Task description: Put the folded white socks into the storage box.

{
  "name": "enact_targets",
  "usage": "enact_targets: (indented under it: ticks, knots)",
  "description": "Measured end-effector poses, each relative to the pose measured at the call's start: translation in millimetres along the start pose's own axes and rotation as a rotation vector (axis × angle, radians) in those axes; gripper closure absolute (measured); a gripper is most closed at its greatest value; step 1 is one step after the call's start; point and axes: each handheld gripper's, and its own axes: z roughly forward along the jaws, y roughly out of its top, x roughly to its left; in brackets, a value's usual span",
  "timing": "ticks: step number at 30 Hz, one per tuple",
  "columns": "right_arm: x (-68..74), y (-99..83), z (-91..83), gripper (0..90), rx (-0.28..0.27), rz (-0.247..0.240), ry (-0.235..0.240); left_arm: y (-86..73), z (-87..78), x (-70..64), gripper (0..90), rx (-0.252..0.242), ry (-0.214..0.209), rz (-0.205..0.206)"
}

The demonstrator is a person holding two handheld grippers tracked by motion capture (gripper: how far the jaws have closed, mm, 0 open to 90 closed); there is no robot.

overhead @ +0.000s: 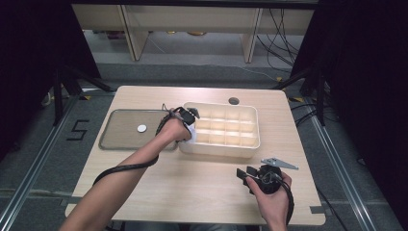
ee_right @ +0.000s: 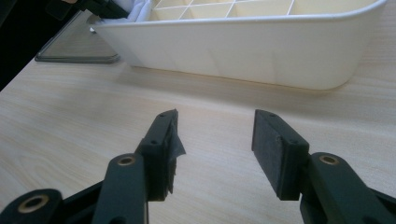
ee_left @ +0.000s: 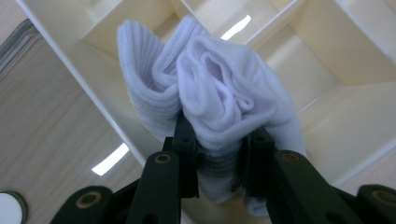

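Observation:
A folded white sock (ee_left: 210, 98) is pinched between the jaws of my left gripper (ee_left: 217, 144), which is shut on it. The sock hangs over the near-left corner of a cream divided box (overhead: 226, 144), above one of its compartments. In the high view the left gripper (overhead: 188, 126) sits at that same corner with the sock (overhead: 192, 136) showing white below the hand. My right gripper (overhead: 244, 174) rests low near the table's front right, open, with nothing between its pads (ee_right: 275, 149). It faces the box's near wall (ee_right: 243, 51).
A grey metal tray (overhead: 120, 139) lies left of the box with a small round white disc (overhead: 142, 128) on it. A cable hole (overhead: 234, 101) is at the table's far edge. Bare wooden tabletop (overhead: 192, 183) stretches between the box and the front edge.

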Motion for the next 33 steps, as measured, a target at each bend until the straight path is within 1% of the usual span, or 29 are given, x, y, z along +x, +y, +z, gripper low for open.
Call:
enact_targets:
  ticks: [2,4,5,7,8,9,10,11,13,14,15,16,17,18,20,21,23,24,25,26,28,30,32,33]
  knots:
    - [-0.2,-0.1,-0.2,51.4,0.000,0.001,0.000,1.2,-1.0,0.2,71.5,0.019,-0.006,-0.002]
    - [-0.5,0.4,-0.1,51.4,0.000,-0.001,-0.013,1.9,-0.9,0.6,71.4,0.024,-0.011,-0.006]
    - [-0.4,0.8,-1.3,51.4,0.008,-0.002,-0.021,2.0,-0.7,0.4,71.4,0.027,-0.008,-0.004]
    - [-0.6,0.6,-0.8,51.4,0.007,-0.008,-0.028,1.8,-0.1,-0.2,71.5,0.029,-0.002,0.002]
    - [-0.6,0.6,-1.1,51.4,0.009,-0.004,-0.023,1.7,0.7,-0.4,71.5,0.028,-0.003,0.004]
    - [-1.1,0.3,-0.7,51.4,0.007,-0.002,-0.003,1.2,1.9,-1.7,71.5,0.024,-0.001,-0.008]
    - [-1.1,-0.3,0.5,51.3,0.004,0.002,-0.010,0.6,2.9,-1.5,71.6,0.033,0.000,-0.001]
    - [-1.3,-0.6,0.9,51.3,0.008,-0.001,-0.007,-0.4,5.2,-2.3,71.6,0.032,0.002,-0.004]
    - [-0.7,-1.8,1.7,51.3,0.008,-0.003,-0.010,-1.4,6.5,-1.9,71.7,0.045,0.006,0.008]
    - [-0.6,-2.2,1.7,51.3,0.011,-0.002,-0.009,-1.5,7.1,-2.6,71.7,0.038,0.007,0.003]
    - [-0.3,-2.2,1.0,51.3,0.013,0.003,0.003,-1.2,7.1,-2.7,71.7,0.040,0.006,0.002]
    - [-0.3,-2.3,1.1,51.2,0.012,0.004,0.002,-0.8,6.7,-1.9,71.6,0.046,0.002,0.004]
    - [-0.3,-2.1,1.0,51.2,0.013,0.004,-0.002,-1.1,7.3,-1.4,71.5,0.035,-0.004,-0.003]
    - [-0.6,-2.0,1.4,51.2,0.010,-0.002,-0.013,-1.2,6.4,0.3,71.4,0.038,-0.013,0.001]
    - [-0.7,-1.3,0.5,51.1,0.006,0.000,0.002,-1.2,4.2,3.3,71.2,0.040,-0.038,-0.003]
    - [-1.3,-0.7,0.0,51.0,0.012,-0.002,-0.015,-1.5,3.9,4.1,70.4,0.027,-0.046,-0.004]
    - [-1.8,-0.7,0.4,50.9,0.011,0.001,-0.007,-1.6,2.2,3.4,69.9,0.014,-0.040,0.013]
    - [-2.1,-0.6,0.3,50.7,0.013,0.002,-0.003,-1.6,1.2,3.2,69.0,0.017,-0.035,0.022]
    - [-2.7,-0.9,2.2,50.2,0.013,-0.002,-0.017,-1.0,-0.1,3.2,68.0,0.027,-0.035,0.023]
    - [-2.7,-0.9,2.2,50.2,0.013,-0.002,-0.017,-1.1,-0.6,3.5,68.0,0.026,-0.035,0.025]
    - [-2.7,-0.9,2.1,50.0,0.013,-0.003,-0.016,-1.5,-1.7,4.1,67.1,0.018,-0.042,0.016]
    - [-2.4,-0.5,0.0,49.8,0.017,0.005,0.003,-1.7,-3.1,4.9,65.9,0.005,-0.050,0.004]
    - [-2.3,-0.2,0.0,49.6,0.016,0.004,-0.006,-1.3,-5.2,5.3,63.5,-0.006,-0.058,-0.010]
    - [-2.1,-0.1,-0.1,49.5,0.016,0.006,-0.006,-0.8,-7.1,6.1,62.2,-0.002,-0.060,-0.007]
